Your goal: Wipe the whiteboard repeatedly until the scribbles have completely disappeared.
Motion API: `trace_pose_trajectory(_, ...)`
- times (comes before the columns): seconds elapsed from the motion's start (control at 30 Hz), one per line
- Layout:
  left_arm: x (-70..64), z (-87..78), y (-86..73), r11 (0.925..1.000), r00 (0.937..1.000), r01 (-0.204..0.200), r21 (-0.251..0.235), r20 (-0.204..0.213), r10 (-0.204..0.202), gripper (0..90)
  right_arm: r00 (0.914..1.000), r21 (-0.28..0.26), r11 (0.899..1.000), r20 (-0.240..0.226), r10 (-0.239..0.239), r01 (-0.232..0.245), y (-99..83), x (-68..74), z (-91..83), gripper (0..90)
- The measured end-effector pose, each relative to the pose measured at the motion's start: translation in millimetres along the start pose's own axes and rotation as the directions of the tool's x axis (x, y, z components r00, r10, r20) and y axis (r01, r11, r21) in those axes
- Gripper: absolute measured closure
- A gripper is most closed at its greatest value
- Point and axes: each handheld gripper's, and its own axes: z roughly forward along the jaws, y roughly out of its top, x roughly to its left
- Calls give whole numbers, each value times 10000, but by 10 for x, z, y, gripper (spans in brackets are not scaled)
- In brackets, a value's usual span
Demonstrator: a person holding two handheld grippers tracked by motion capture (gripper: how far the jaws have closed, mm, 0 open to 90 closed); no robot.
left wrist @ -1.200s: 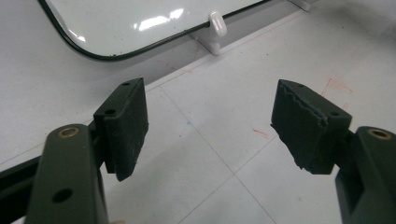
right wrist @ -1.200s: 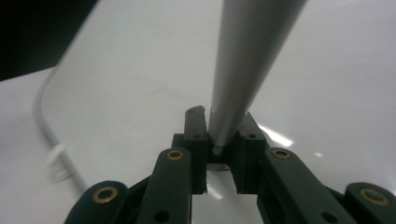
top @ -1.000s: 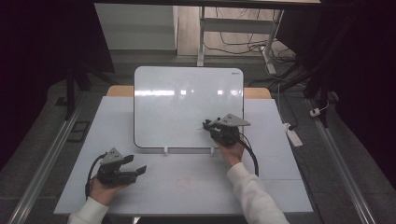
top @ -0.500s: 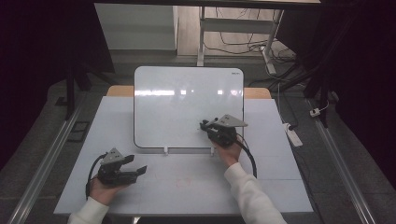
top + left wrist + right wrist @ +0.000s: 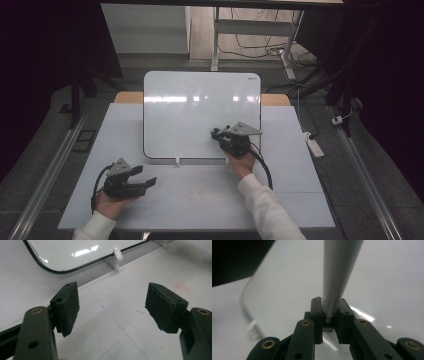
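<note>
A white board (image 5: 200,110) lies on the far half of the table. My right gripper (image 5: 217,134) hovers over the board's lower right part, shut on a grey marker (image 5: 337,272). In the right gripper view the marker stands up from between the jaws of the right gripper (image 5: 329,302), with the board (image 5: 387,277) beyond; the marker's tip is out of sight. My left gripper (image 5: 145,176) rests low over the table near its front left, open. Nothing lies between the jaws of the left gripper (image 5: 112,307), and the board's rounded corner (image 5: 75,252) lies ahead of them.
The white table (image 5: 200,200) has faint red marks. Small white clips (image 5: 177,161) hold the board's near edge, and one clip (image 5: 118,254) lies ahead of the left jaws. A power strip (image 5: 314,145) lies on the floor to the right.
My right gripper has drifted slightly left over the board with the marker. The left gripper has stayed put.
</note>
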Motion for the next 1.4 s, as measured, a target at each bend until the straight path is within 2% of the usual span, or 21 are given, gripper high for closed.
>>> trace_pose_trajectory(0.07, -1, 0, 0, 10000, 10000, -7, 5, 1, 7, 282, 9991, 123, 9990, -31, -431, 431, 25, 53, 56, 782)
trace_pose_trajectory(0.13, -3, -1, -1, 10000, 10000, 1, 0, -13, -1, 283, 9997, 15, 9997, 10, -250, 250, 53, 12, 60, 782)
trace_pose_trajectory(0.17, -2, -1, -1, 10000, 10000, 2, 4, -22, -2, 282, 9992, -279, 9996, 383, -90, 101, 111, -74, 34, 783)
trace_pose_trajectory(0.27, 4, 0, -1, 10000, 10000, 4, -10, -7, -4, 282, 9991, -230, 9997, 415, -70, 80, 122, -86, 23, 782)
trace_pose_trajectory(0.33, 6, 1, -2, 10000, 10000, 10, -6, -5, -10, 282, 9997, 69, 9997, 66, -216, 216, 78, -22, 37, 782)
trace_pose_trajectory(0.37, 8, 3, -2, 10000, 10000, 12, 2, -5, -12, 282, 9997, 69, 9997, 66, -216, 216, 78, -22, 37, 782)
trace_pose_trajectory(0.43, 5, 2, -1, 10000, 10000, -8, 4, 4, 8, 282, 9986, 499, 9984, -466, -259, 282, 8, 40, 42, 783)
trace_pose_trajectory(0.5, -2, -5, -2, 10000, 10000, -21, -20, -8, 21, 282, 9983, 506, 9984, -528, -232, 258, 10, 30, 36, 782)
trace_pose_trajectory(0.6, 1, -11, -1, 10000, 10000, -12, -50, -26, 12, 283, 9999, 270, 9996, -13, -102, 103, 42, -55, -27, 782)
trace_pose_trajectory(0.67, 7, 0, -1, 10000, 10000, 18, -25, -19, -18, 283, 10000, 178, 9998, 41, 15, -16, 29, -54, -37, 782)
trace_pose_trajectory(0.7, 7, 0, -1, 10000, 10000, 18, -25, -19, -18, 283, 10000, 291, 9996, -71, -55, 57, 21, -34, -28, 782)
trace_pose_trajectory(0.77, 9, 5, 1, 10000, 10000, 25, -17, -26, -25, 283, 9981, 627, 9978, -590, -153, 190, -9, 11, 3, 782)
trace_pose_trajectory(0.83, 8, 1, 0, 10000, 10000, 16, -53, -62, -16, 284, 9981, 733, 9970, -576, -210, 252, -8, 17, -2, 782)
trace_pose_trajectory(0.9, 7, -9, 0, 9999, 10000, 14, -127, -83, -15, 286, 9987, 774, 9970, -505, 115, -76, 12, -38, -59, 782)
trace_pose_trajectory(0.97, 8, -15, 0, 9998, 9999, 23, -204, -113, -25, 288, 9975, 735, 9970, -646, 276, -228, 30, -57, -121, 782)
trace_pose_trajectory(1.07, 9, -13, 6, 9995, 9999, 23, -312, -150, -28, 289, 9958, 720, 9972, -883, 242, -178, 53, -35, -183, 782)
trace_pose_trajectory(1.1, 7, -15, 10, 9993, 9999, 21, -366, -164, -27, 291, 9915, 733, 9969, -1246, 371, -281, 76, 4, -250, 781)
trace_pose_trajectory(1.2, 1, -24, 15, 9989, 9999, -32, -471, -171, 24, 291, 9886, 757, 9966, -1439, 436, -330, 86, 34, -301, 781)
trace_pose_trajectory(1.23, -1, -31, 16, 9986, 9998, -57, -521, -167, 48, 292, 9841, 793, 9960, -1692, 535, -405, 93, 74, -367, 781)
trace_pose_trajectory(1.3, -5, -45, 17, 9978, 9998, -57, -664, -189, 44, 294, 9827, 830, 9956, -1765, 566, -425, 94, 93, -398, 781)
trace_pose_trajectory(1.4, 0, -52, 21, 9970, 9998, -49, -767, -210, 33, 296, 9754, 1047, 9934, -2095, 686, -474, 63, 172, -483, 781)
